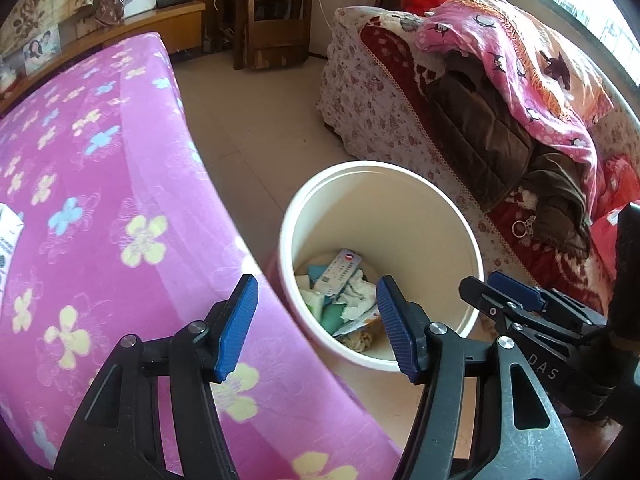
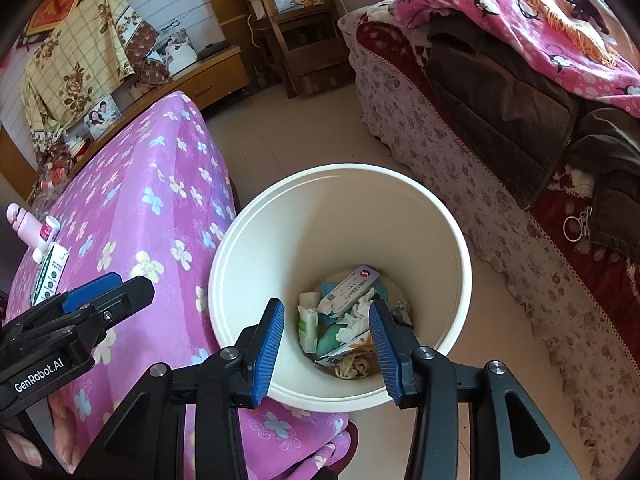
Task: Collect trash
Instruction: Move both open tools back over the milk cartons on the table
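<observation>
I had both the left gripper (image 1: 316, 328) and right gripper (image 2: 326, 354) spread and empty over the bin (image 2: 256, 248); trash (image 2: 348, 320) lay inside, boxes (image 2: 50, 274) remained on the desk (image 2: 160, 208)

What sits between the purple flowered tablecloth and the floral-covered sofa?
The white round plastic bin with trash stands on bare tiled floor between tablecloth and sofa; the right wrist view shows it best.

Pink flowered tablecloth (image 2: 132, 216); floral sofa cover (image 2: 460, 168); brown jacket (image 2: 504, 96); wooden chair (image 2: 296, 40); keyring (image 2: 576, 226).
</observation>
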A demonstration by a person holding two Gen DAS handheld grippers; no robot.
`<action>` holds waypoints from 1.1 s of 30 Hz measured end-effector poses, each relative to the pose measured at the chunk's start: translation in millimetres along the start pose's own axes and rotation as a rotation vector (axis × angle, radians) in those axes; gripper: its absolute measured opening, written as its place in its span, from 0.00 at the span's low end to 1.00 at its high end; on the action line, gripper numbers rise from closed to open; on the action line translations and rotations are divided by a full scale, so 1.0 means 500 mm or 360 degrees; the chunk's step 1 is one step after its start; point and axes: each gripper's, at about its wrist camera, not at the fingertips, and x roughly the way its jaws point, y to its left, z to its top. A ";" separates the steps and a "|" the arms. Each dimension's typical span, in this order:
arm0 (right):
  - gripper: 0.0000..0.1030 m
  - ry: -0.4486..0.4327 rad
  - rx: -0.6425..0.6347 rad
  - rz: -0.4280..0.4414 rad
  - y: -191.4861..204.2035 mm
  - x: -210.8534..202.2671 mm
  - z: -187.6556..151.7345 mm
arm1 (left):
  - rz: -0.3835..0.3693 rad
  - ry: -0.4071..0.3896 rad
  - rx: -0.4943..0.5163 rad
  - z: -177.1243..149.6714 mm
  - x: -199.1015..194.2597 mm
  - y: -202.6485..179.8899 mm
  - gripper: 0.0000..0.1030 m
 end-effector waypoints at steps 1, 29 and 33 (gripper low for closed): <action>0.41 -0.0002 -0.0005 0.0002 0.004 -0.003 -0.001 | 0.0017 -0.0008 0.0008 -0.002 -0.004 0.002 0.58; 0.44 0.0023 -0.0277 0.0152 0.254 -0.036 -0.042 | 0.0352 -0.0155 -0.0138 -0.096 -0.164 0.222 0.58; 0.44 0.0031 -0.0356 0.0169 0.312 -0.034 -0.053 | 0.0393 -0.0177 -0.0183 -0.108 -0.193 0.268 0.58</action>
